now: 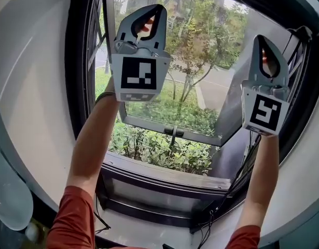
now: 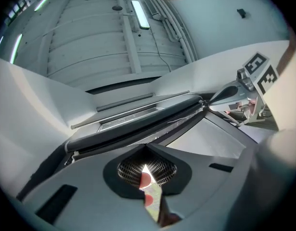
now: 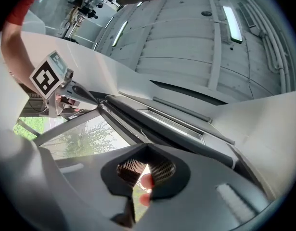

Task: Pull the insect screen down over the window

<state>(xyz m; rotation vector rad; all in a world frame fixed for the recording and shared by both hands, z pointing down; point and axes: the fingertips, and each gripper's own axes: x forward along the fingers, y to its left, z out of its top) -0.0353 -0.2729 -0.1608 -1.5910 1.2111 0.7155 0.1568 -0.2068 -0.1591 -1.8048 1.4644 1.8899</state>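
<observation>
Pointing upward with left gripper [image 1: 155, 12] and right gripper [image 1: 263, 43], both clamped shut, empty; insect screen [image 2: 138, 119] seemingly rolled away along window [image 1: 164, 173] top, ungrasped; whole pull-down left.

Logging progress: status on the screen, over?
Left grey gripper, right grey gripper shut, empty. Dark screen bar up top, untouched. Glass sash swung outward.

Outdoors: leafy green shrubs [image 1: 159, 149] under a thin-trunked green tree [image 1: 200, 35]; pale paved path [image 1: 213, 87] behind.
Lower right: thin black cables [image 1: 237, 179] trailing downward.
Ceiling: grey ribbed panels [image 2: 90, 42], long lit strip light [image 2: 140, 13].
</observation>
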